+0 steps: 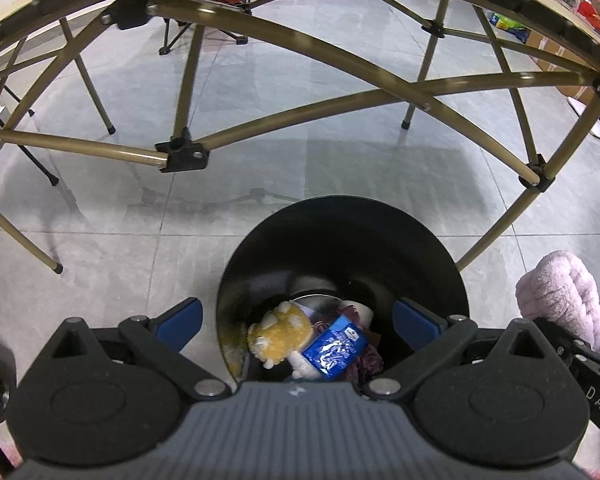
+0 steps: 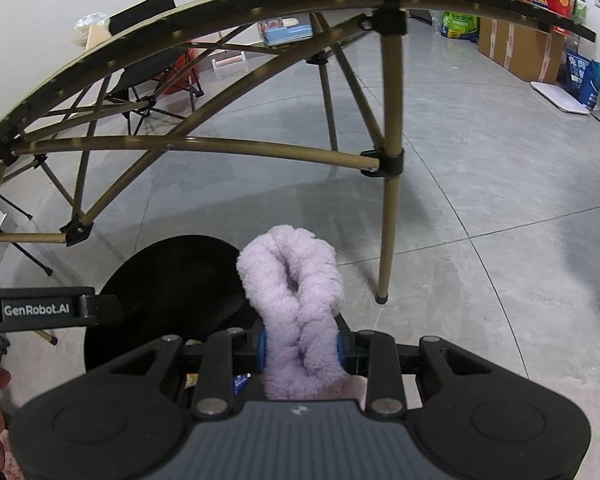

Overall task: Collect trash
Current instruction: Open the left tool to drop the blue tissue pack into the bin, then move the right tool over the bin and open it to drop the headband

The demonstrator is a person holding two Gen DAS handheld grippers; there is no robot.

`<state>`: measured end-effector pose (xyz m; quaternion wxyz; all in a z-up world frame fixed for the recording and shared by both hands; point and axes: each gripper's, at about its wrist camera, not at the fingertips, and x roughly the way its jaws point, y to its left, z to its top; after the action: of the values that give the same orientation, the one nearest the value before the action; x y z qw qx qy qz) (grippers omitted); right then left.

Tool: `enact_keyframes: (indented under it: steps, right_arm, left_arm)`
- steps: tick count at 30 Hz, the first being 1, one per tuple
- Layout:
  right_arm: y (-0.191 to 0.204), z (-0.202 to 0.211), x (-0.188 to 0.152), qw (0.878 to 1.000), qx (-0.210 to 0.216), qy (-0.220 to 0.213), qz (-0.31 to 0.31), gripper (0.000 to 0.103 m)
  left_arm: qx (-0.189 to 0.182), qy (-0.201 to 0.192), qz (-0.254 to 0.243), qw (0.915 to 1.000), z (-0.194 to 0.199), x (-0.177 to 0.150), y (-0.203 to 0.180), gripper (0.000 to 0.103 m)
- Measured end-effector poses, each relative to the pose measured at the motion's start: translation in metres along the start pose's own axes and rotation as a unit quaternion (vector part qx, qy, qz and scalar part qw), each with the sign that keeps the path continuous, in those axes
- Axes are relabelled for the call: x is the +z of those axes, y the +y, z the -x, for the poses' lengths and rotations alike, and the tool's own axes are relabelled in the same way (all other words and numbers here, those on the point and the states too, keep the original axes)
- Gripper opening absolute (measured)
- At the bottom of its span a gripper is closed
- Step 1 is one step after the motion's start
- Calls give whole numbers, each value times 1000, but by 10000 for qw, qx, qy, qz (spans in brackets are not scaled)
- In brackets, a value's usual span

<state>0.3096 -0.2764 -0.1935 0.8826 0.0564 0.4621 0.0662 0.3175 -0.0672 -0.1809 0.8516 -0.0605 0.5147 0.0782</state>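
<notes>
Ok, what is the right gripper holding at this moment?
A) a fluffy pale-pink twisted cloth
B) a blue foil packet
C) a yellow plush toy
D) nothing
A: the right gripper has its blue pads pressed on the fluffy pale-pink twisted cloth, beside the black round bin.

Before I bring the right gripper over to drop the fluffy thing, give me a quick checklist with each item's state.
1. Right gripper shut on the pink fluffy piece: ok.
2. Left gripper empty, fingers wide apart: ok.
3. Black bin mouth open, room above the blue packet and yellow plush inside: ok.
4. Fluffy piece over the bin mouth: not ok, it hangs beside the rim.
5. Left gripper out of the drop path: not ok, it hangs over the bin.
6. Table leg clear of the path: cannot tell.
</notes>
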Motion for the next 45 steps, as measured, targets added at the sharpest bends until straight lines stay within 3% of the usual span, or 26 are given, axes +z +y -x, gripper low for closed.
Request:
enact_keyframes:
  steps: [45]
  right_arm:
    - [126, -33, 0, 9958, 242, 356, 813, 30]
  left_arm:
    - [246, -107, 938, 9952, 25, -8, 139, 103]
